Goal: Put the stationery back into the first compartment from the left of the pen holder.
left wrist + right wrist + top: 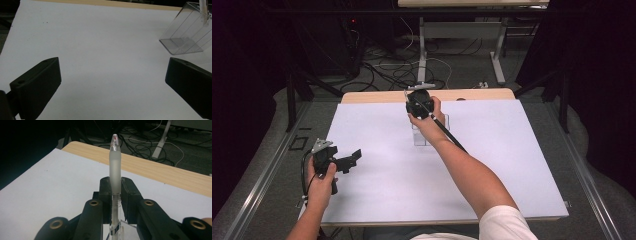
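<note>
My right gripper (419, 105) is far out over the middle of the table, shut on a frosted white pen (115, 170) with a clear tip. The pen stands upright between the pads (106, 192). Just below it sits a clear plastic holder (430, 131), whose divided compartments (186, 32) show at the upper right of the left gripper view, with the pen's lower end (203, 7) above its rim. My left gripper (349, 161) rests near the table's left edge. Its jaws stand wide open over the bare white sheet (112, 72), with nothing between them.
A large white sheet (387, 190) covers most of the wooden table (377, 96). Beyond the far edge are desk legs (498, 60) and tangled cables (392, 70) on the floor. A metal rail (262, 175) runs along the left side.
</note>
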A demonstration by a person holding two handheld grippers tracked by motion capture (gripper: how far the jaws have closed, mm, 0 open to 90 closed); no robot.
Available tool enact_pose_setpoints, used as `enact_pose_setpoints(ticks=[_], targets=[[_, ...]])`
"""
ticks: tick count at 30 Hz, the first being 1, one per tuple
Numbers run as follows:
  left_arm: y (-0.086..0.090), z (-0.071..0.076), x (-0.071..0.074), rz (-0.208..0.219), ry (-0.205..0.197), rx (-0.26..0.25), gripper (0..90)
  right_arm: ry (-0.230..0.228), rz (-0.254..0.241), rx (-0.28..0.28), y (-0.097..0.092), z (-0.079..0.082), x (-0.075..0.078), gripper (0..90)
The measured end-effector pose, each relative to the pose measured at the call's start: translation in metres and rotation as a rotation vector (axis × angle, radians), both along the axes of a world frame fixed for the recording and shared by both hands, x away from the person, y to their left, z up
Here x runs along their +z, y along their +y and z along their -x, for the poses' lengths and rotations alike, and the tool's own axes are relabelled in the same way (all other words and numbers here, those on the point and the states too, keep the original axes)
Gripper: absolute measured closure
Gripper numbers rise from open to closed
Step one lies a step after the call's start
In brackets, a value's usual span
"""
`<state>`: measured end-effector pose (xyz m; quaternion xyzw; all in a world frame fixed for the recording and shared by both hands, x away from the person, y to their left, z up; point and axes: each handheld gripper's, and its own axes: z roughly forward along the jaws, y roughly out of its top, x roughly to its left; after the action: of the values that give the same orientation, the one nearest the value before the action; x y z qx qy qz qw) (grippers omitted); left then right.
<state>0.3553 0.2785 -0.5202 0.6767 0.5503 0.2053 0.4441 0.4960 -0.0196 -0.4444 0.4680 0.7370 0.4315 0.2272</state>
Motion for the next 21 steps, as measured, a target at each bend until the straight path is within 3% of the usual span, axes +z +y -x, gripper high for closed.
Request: enact_pose_setpoints(ticks=[21], targets=[[-0.001, 0.0, 0.0, -0.006, 0.0, -0.003, 0.3, -0.004, 0.023, 0.003, -0.008, 0.005, -0.011, 79.2]])
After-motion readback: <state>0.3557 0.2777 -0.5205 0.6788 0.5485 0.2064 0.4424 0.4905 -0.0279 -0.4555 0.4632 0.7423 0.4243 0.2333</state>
